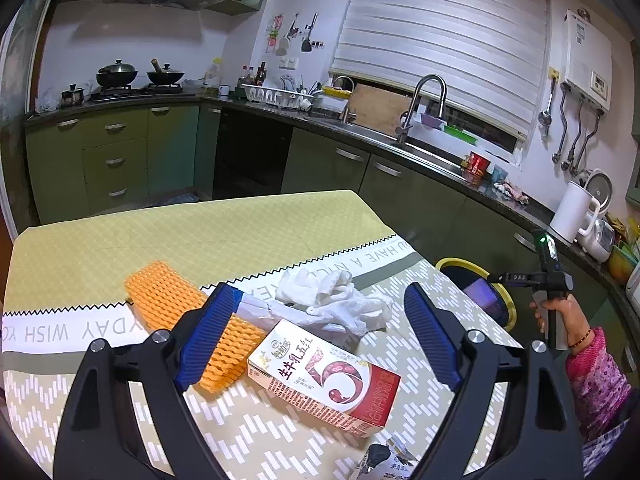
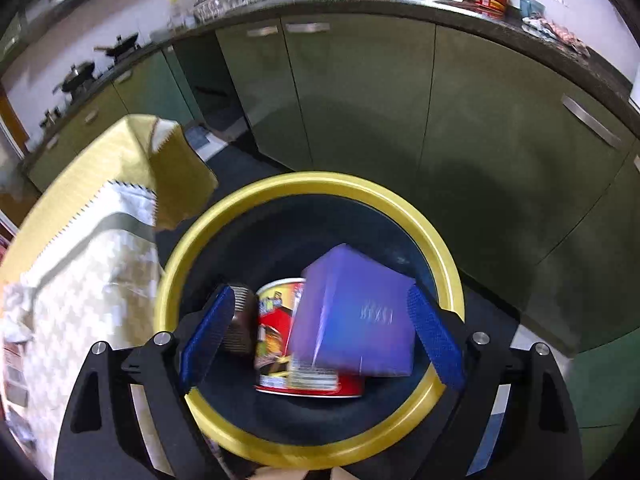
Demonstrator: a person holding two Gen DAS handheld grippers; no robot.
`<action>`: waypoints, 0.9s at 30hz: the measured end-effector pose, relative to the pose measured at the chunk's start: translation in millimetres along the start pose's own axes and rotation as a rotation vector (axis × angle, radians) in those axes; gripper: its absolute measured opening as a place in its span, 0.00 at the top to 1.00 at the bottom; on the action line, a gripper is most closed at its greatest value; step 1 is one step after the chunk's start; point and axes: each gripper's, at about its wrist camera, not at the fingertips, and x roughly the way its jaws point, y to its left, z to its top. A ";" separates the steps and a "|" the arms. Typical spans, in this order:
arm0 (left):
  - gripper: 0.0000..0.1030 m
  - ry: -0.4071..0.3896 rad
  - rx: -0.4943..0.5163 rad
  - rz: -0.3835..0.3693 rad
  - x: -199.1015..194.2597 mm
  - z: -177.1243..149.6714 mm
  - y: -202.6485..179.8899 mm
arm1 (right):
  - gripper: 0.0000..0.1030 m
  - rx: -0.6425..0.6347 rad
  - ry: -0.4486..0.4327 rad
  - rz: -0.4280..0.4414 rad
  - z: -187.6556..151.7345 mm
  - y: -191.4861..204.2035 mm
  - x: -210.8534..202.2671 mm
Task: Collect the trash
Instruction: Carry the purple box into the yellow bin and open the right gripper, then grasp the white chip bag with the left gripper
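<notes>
My left gripper (image 1: 320, 340) is open and empty above the table, over a red and white milk carton (image 1: 324, 384). An orange foam net (image 1: 184, 320) and crumpled white tissue (image 1: 336, 300) lie just beyond it. My right gripper (image 2: 320, 336) is open over the yellow-rimmed bin (image 2: 440, 252). A purple box (image 2: 356, 316), blurred, is inside the bin between the fingers and clear of both, on a red cup-noodle container (image 2: 280, 344) beside a dark ribbed wrapper (image 2: 240, 324). The bin (image 1: 508, 304) and the right gripper also show in the left wrist view.
The table has a yellow and patterned cloth (image 1: 160, 240), whose corner (image 2: 176, 176) hangs next to the bin. A dark wrapper (image 1: 384, 460) lies at the near table edge. Green kitchen cabinets (image 2: 360, 100) stand behind the bin; a sink counter (image 1: 400, 140) runs beyond.
</notes>
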 end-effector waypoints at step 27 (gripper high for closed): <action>0.19 0.392 0.339 -0.112 -10.6 -74.8 -57.8 | 0.12 -0.096 -0.092 0.238 -66.0 36.4 -114.5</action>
